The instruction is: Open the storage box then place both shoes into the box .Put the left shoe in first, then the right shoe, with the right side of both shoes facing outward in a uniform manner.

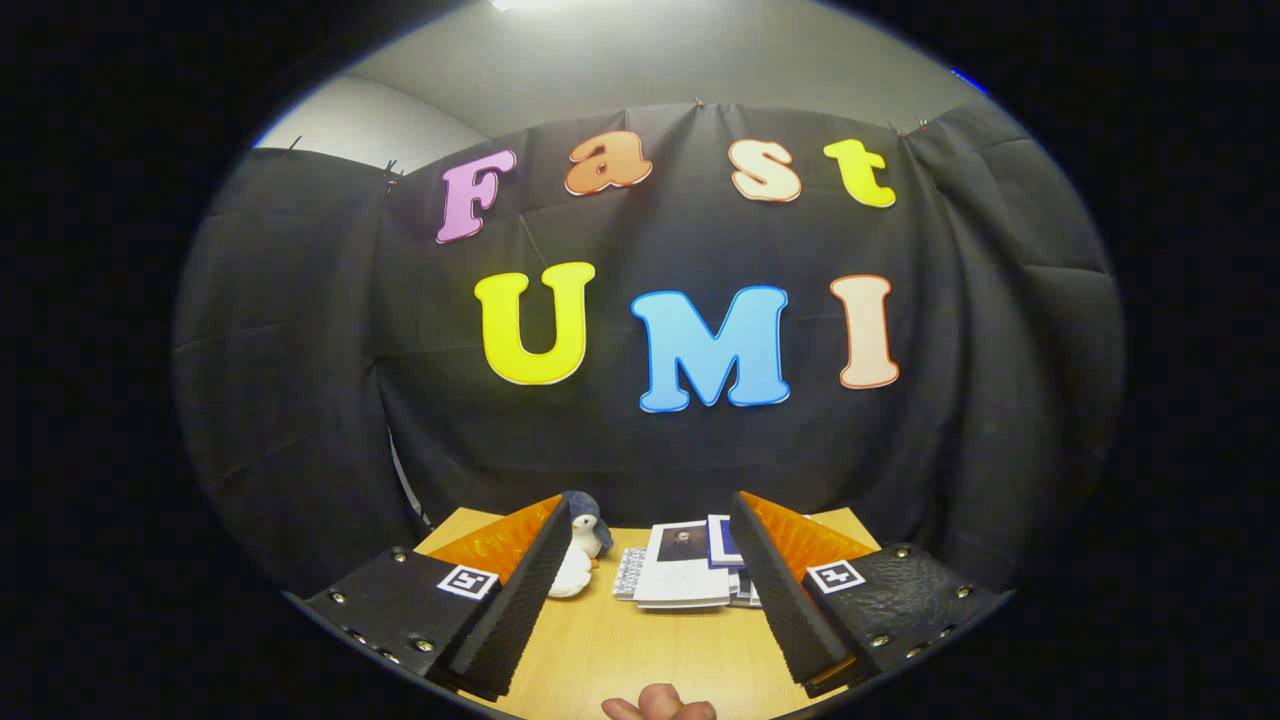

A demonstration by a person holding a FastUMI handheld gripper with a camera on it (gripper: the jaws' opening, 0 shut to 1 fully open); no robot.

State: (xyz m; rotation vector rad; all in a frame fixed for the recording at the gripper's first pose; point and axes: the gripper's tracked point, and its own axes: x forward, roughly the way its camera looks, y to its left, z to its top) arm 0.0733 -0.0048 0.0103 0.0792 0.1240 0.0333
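The gripper (650,575) has its fingers spread wide, with nothing between them. They stand above a wooden surface (640,650). Beyond the fingers, a stack of booklets (685,580) lies on the surface. Just beside the booklets stands a small toy penguin (580,555), partly hidden by one finger. Near the fingers, a person's fingertips (660,706) touch the surface edge.
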